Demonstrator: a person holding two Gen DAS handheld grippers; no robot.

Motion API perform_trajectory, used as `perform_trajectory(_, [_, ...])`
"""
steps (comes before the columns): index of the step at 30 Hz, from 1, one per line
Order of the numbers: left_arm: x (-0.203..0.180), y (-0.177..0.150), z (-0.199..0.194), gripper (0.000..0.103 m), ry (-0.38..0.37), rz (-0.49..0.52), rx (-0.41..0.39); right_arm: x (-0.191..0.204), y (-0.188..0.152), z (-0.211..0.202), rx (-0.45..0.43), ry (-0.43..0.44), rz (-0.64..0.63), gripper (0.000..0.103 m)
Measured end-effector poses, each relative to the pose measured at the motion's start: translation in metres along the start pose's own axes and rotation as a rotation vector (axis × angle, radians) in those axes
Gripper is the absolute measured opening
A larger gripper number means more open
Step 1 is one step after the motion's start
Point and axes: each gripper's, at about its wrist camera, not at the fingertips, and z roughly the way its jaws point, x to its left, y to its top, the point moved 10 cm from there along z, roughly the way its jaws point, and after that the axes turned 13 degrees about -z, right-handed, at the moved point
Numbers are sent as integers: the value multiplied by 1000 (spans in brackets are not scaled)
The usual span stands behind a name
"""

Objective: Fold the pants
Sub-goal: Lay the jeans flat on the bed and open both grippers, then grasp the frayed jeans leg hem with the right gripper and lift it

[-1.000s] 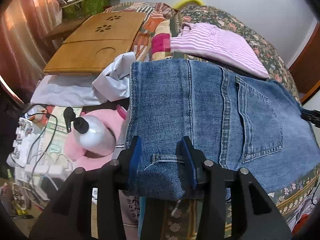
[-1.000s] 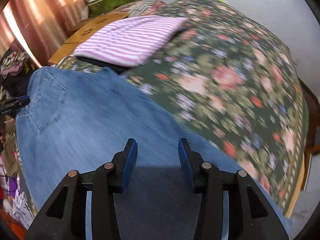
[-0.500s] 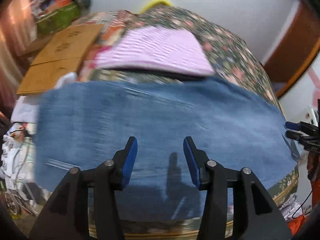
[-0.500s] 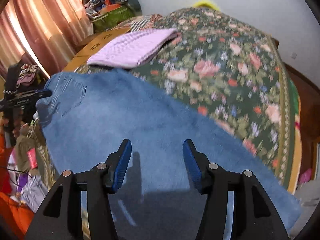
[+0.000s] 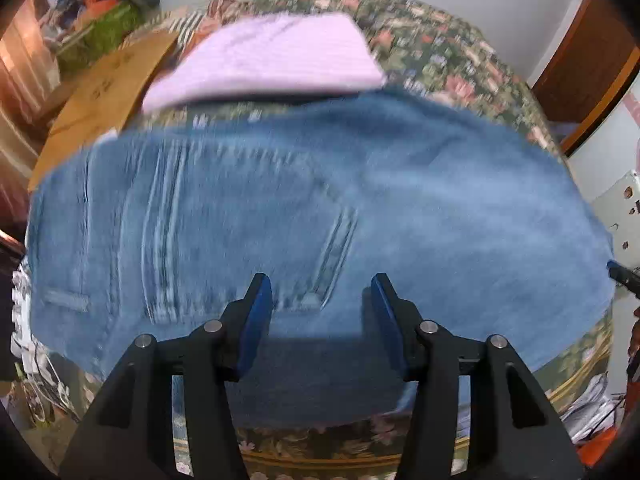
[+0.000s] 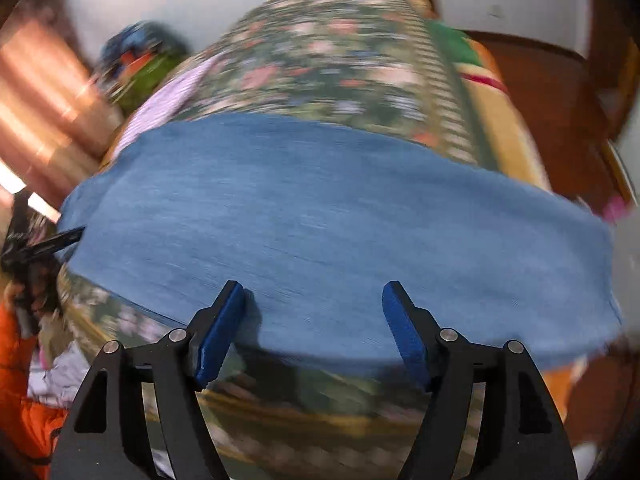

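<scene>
Blue denim pants (image 5: 304, 216) lie flat across the near part of a floral bedspread (image 5: 436, 56), folded lengthwise, back pocket side up. My left gripper (image 5: 322, 300) is open and empty, just above the near edge by the back pocket. In the right wrist view the pants (image 6: 320, 216) span the frame; my right gripper (image 6: 314, 308) is open and empty over their near edge. Each gripper's tip shows at the edge of the other's view: the right one (image 5: 622, 274), the left one (image 6: 44, 246). Both views are motion-blurred.
A folded pink striped garment (image 5: 272, 56) lies beyond the pants. A wooden lap tray (image 5: 100, 96) sits at the far left, with clutter behind it (image 5: 100, 12). Curtains (image 6: 44, 120) hang on the left. A wooden door (image 5: 592, 60) is at the right.
Both grippers have swung along the bed edge; the left has shifted right from the waistband to the pocket area. The right jaws have opened wider. The pants have not moved.
</scene>
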Motion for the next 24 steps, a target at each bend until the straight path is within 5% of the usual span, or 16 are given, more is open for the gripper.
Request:
perform_trajectory(4, [-41, 26, -21, 52, -45, 48, -61, -49, -13, -34, -66, -97, 135, 67])
perform_trajectory(13, [-209, 44, -31, 62, -246, 250, -94, -114, -50, -88, -144, -288, 285, 69])
perform_trajectory(18, [-300, 13, -4, 63, -328, 349, 21, -127, -72, -77, -123, -271, 391, 69])
perform_trajectory(24, [-358, -46, 36, 63, -329, 450, 167, -135, -83, -64, -182, -171, 540, 69])
